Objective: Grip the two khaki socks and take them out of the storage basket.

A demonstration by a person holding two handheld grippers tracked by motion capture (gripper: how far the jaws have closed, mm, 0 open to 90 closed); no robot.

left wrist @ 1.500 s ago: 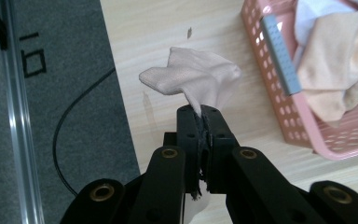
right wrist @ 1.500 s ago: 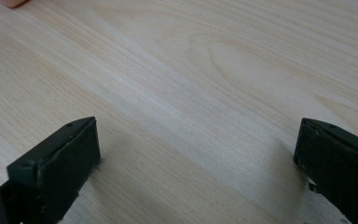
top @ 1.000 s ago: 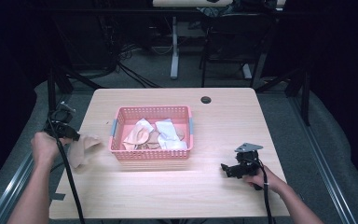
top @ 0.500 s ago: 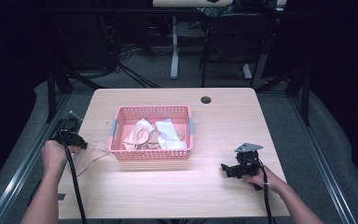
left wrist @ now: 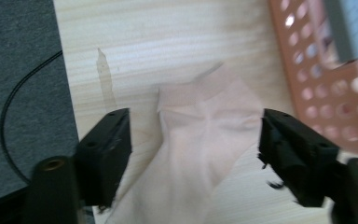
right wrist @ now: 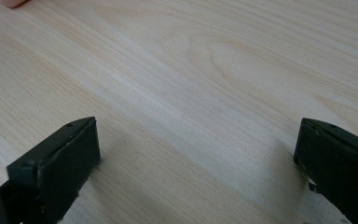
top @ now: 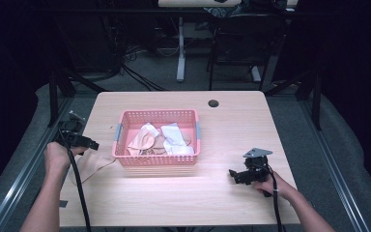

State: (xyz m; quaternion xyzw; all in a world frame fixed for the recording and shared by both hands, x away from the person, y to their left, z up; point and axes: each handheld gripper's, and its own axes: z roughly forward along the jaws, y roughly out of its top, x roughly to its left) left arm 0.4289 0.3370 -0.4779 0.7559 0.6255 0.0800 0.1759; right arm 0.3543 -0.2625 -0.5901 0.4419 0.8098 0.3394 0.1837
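A light wooden table (top: 183, 193) carries a pink perforated basket (top: 157, 162) near its centre, holding several pale cloth items (top: 162, 140) heaped together. A small dark round grommet (top: 213, 103) sits in the tabletop near the far edge. A beige sock (left wrist: 200, 154) lies flat on the table just beside the basket's left wall, close to the table's left edge. The left gripper (left wrist: 193, 149) hangs over this sock with its jaws spread wide, one on each side of the cloth, holding nothing. The right gripper (right wrist: 196, 158) sits low over bare wood at the table's right front, well apart from the basket, jaws likewise parted and empty.
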